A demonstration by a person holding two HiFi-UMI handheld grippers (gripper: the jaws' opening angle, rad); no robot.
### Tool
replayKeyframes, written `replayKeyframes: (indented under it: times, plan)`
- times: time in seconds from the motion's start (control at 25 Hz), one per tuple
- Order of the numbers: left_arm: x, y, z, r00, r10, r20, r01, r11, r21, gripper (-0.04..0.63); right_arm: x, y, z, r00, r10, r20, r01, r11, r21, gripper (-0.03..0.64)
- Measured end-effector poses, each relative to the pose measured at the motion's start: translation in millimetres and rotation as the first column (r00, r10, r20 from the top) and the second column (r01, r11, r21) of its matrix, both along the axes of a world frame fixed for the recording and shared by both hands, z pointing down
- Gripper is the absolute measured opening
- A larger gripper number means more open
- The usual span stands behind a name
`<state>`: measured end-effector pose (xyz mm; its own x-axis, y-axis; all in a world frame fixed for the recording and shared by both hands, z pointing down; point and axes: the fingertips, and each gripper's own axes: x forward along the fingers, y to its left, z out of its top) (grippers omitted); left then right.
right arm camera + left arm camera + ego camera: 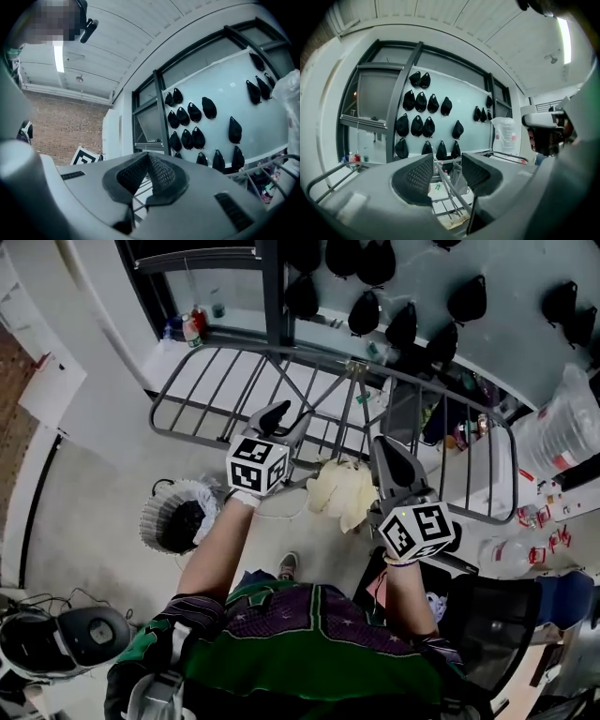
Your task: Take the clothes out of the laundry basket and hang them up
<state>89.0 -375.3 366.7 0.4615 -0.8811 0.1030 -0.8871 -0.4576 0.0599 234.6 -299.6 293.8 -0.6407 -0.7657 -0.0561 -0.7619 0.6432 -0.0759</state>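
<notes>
Cream garment (343, 493) on drying rack (192, 436) is judged soft, light, best pinched at an edge; left gripper (446, 165) is held wide, right gripper (147, 163) closed empty.

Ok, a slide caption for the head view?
Left gripper open, right gripper shut, at a drying rack; pale cloth between them; basket on the floor.
</notes>
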Motion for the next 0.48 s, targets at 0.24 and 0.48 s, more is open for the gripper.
replayKeyframes:
  times: [0.24, 0.48]
  plan:
    - [-18, 46, -14, 0.995, -0.1, 0.012, 0.1, 0.995, 0.017, 0.198, -8, 21, -1, 0.994, -0.104, 0.014, 0.104, 0.995, 0.009, 0.0]
    - [-37, 100, -25, 0.978, -0.21, 0.023, 0.209, 0.978, 0.015, 0.195, -16, 46, 0, 0.98, -0.195, 0.033, 0.195, 0.981, -0.005, 0.0]
